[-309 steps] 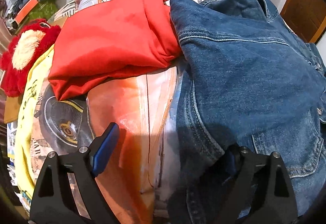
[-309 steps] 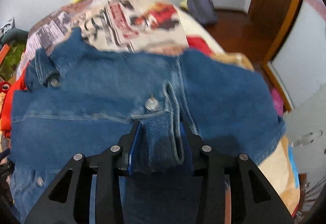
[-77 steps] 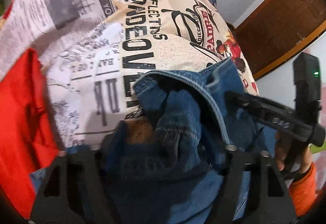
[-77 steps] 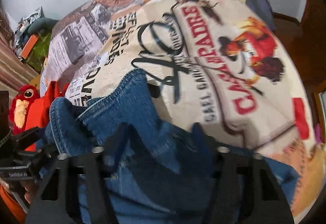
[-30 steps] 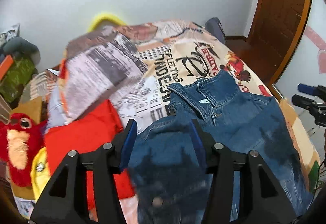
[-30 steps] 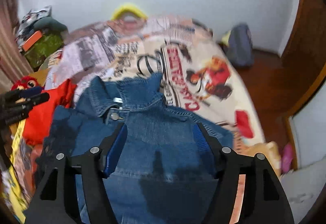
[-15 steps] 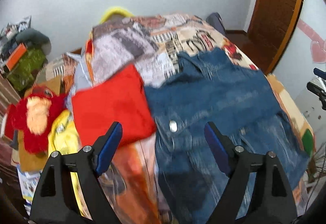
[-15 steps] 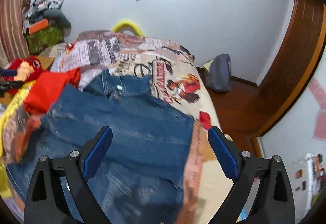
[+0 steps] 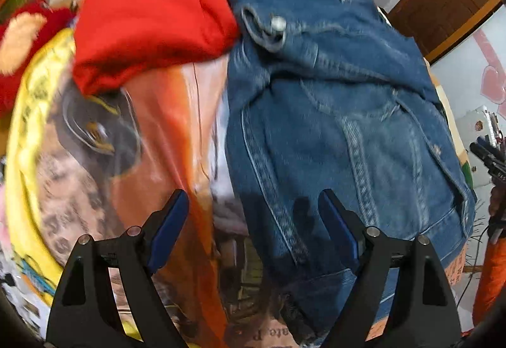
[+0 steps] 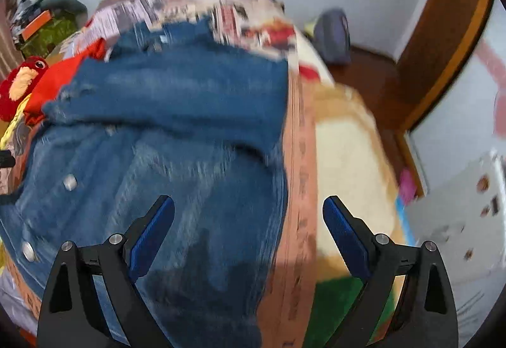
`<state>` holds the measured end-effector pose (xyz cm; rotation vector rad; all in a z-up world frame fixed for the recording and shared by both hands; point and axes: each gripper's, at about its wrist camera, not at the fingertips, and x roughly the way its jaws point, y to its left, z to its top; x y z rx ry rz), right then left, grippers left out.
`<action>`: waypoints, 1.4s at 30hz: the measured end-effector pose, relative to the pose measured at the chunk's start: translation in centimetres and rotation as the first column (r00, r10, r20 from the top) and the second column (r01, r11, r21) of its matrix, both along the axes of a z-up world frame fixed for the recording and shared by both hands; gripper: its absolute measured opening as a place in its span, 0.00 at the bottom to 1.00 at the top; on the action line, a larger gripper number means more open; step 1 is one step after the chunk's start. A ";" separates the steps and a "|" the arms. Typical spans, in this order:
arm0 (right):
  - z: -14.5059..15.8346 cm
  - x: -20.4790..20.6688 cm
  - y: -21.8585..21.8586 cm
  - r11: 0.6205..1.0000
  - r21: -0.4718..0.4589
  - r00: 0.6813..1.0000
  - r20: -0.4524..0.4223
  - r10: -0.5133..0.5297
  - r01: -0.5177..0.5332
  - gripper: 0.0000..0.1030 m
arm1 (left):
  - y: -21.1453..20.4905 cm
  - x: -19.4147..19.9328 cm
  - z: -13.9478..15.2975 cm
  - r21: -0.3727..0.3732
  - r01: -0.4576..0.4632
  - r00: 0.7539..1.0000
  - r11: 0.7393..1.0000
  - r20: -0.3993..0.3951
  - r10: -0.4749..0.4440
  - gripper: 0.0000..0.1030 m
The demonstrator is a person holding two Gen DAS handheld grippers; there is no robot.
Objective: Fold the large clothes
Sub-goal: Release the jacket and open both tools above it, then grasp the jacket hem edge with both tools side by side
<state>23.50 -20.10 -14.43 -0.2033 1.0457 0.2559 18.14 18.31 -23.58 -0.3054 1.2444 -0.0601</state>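
Blue denim jacket point(image 9: 341, 114) lies spread on the bed's printed newspaper-pattern bedspread point(image 9: 177, 139), collar end far from both cameras, hem end near. Left gripper point(image 9: 253, 215): jaws wide apart, nothing between the pads, having just been opening; the jacket's left edge sits under the right-hand finger, bedspread under the other. Right gripper point(image 10: 248, 223): jaws also spread with nothing held, likewise just opened; the jacket's right edge point(image 10: 278, 158) falls between the fingers (motion blur, contact unclear). Folded red garment point(image 9: 151, 28) touches the jacket's upper left corner. Red plush toy point(image 10: 19, 88) lies beyond it.
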 end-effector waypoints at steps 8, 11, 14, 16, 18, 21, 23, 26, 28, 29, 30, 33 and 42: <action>-4.4 -0.7 -4.1 0.973 0.196 0.973 -0.217 -0.079 0.123 0.90 | -1.1 -0.6 -3.8 -0.188 -0.011 0.999 0.982 -0.031 0.005 0.77; -5.2 -1.0 -4.0 0.964 0.236 0.970 -0.234 -0.064 0.120 0.80 | -1.7 -0.8 -3.7 -0.226 0.013 1.000 0.974 0.010 -0.011 0.67; -5.5 -1.1 -4.0 0.946 0.298 0.971 -0.230 -0.060 0.129 0.67 | -2.3 -1.0 -3.1 -0.208 0.040 0.998 0.977 0.051 -0.030 0.52; -5.5 -1.0 -3.8 0.928 0.346 0.969 -0.240 -0.054 0.138 0.47 | -2.6 -1.0 -2.6 -0.184 0.048 0.997 0.982 0.065 -0.037 0.37; -5.5 -0.8 -3.6 0.923 0.352 0.967 -0.247 -0.068 0.154 0.37 | -2.7 -1.1 -2.1 -0.159 0.050 0.996 0.986 0.076 -0.038 0.22; -5.0 -0.8 -3.1 0.932 0.333 0.968 -0.242 -0.063 0.144 0.11 | -2.8 -1.4 -0.3 -0.153 0.052 0.993 0.987 0.116 -0.034 0.15; -4.1 -0.8 -2.6 0.944 0.307 0.976 -0.210 -0.058 0.122 0.10 | -2.6 -1.3 0.9 -0.145 0.056 0.989 0.988 0.145 -0.035 0.12; -2.1 -1.1 -2.1 0.948 0.304 0.989 -0.138 -0.049 0.089 0.09 | -2.0 -1.2 2.7 -0.155 0.044 0.983 0.987 0.185 -0.015 0.12; -0.8 -0.7 -2.1 0.943 0.325 0.994 -0.100 -0.046 0.076 0.09 | -1.5 -1.1 4.0 -0.173 0.037 0.977 0.984 0.212 0.001 0.12; 0.0 -0.5 -2.2 0.938 0.338 0.995 -0.083 -0.049 0.074 0.09 | -1.3 -0.6 4.6 -0.184 0.032 0.974 0.982 0.225 0.010 0.12; 0.6 -0.2 -2.2 0.935 0.347 0.996 -0.072 -0.050 0.072 0.09 | -1.1 -0.3 5.4 -0.198 0.028 0.970 0.980 0.241 0.021 0.12; 2.7 1.1 -2.1 0.931 0.362 0.999 -0.023 -0.047 0.052 0.09 | -0.5 0.8 7.2 -0.233 0.026 0.958 0.972 0.283 0.042 0.12; 5.0 8.3 -1.0 0.903 0.424 0.993 0.049 -0.105 0.074 0.09 | 3.1 7.4 9.9 -0.281 -0.066 0.929 0.958 0.333 0.161 0.12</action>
